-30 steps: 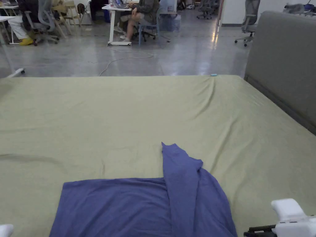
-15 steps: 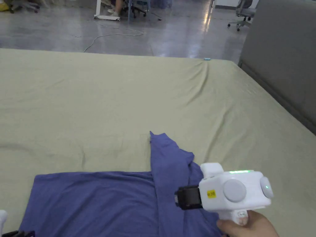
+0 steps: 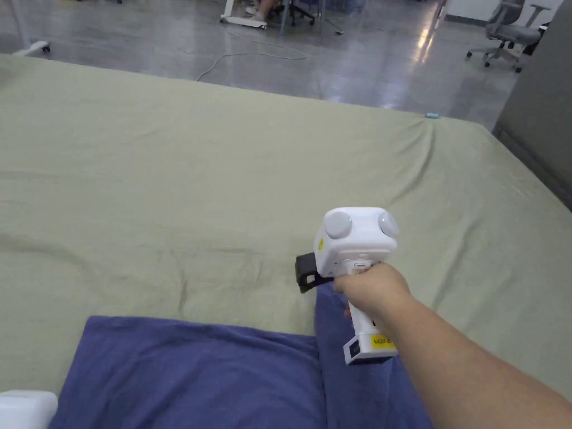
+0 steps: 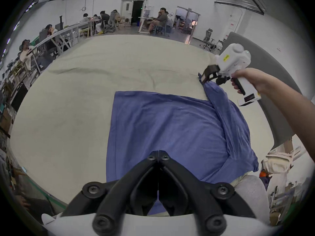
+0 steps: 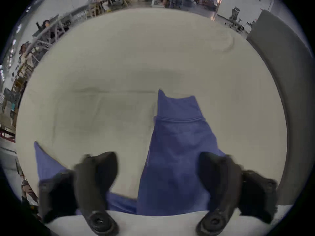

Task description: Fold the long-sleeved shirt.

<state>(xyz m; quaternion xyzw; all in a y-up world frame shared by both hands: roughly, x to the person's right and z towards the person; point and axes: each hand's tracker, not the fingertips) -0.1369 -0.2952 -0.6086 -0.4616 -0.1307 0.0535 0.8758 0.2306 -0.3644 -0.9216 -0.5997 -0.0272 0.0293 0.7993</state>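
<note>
A blue long-sleeved shirt (image 3: pixel 195 374) lies flat on the green bed sheet (image 3: pixel 223 167), its body (image 4: pixel 170 129) spread near the front edge. One sleeve (image 5: pixel 177 146) is folded up along the shirt's right side, cuff (image 5: pixel 177 106) pointing away from me. My right gripper (image 3: pixel 306 273), held in a hand, is low over that cuff. Its jaws stand wide apart on either side of the sleeve (image 5: pixel 158 156). My left gripper (image 4: pixel 158 152) hovers over the shirt's near edge with its jaws together and nothing visible between them. Its white housing (image 3: pixel 22 410) peeks in at the bottom left.
A grey upholstered panel (image 3: pixel 542 111) runs along the bed's right side. Beyond the bed is a shiny floor with a loose cable (image 3: pixel 246 56) and an office chair (image 3: pixel 508 28). People sit at desks (image 4: pixel 105 21) in the background. Broad bare sheet stretches left and far.
The right gripper has come up from the bottom right corner and forward to the sleeve's cuff. The head camera has tilted down and shifted. The shirt lies as before.
</note>
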